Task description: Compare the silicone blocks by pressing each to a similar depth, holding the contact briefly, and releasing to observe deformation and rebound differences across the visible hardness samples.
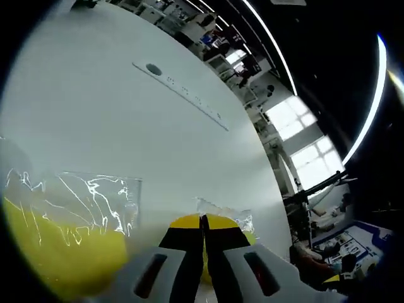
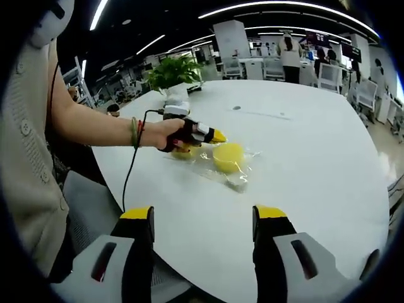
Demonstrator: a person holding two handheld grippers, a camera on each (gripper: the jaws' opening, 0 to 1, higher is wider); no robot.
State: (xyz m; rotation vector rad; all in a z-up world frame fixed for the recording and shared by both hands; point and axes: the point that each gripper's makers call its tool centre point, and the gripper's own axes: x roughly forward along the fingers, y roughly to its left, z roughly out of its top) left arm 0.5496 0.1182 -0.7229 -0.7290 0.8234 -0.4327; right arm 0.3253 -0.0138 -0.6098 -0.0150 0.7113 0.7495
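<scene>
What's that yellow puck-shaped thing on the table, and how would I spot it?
Find the round white table. Near its middle lies crinkled clear plastic wrap, beside the left gripper. The silicone block sits on it, a plain yellow disc, larger than the gripper's yellow tips.

A: Bright ceiling strips [image 2: 284, 5] and windows [image 1: 297, 136] blow out white; the desk [image 2: 315, 158] is evenly lit, shadows faint.

B: Glare streaks the plastic wrap [image 1: 95, 196]. Fisheye bends the edges, and the nearest yellow foreground blurs.
</scene>
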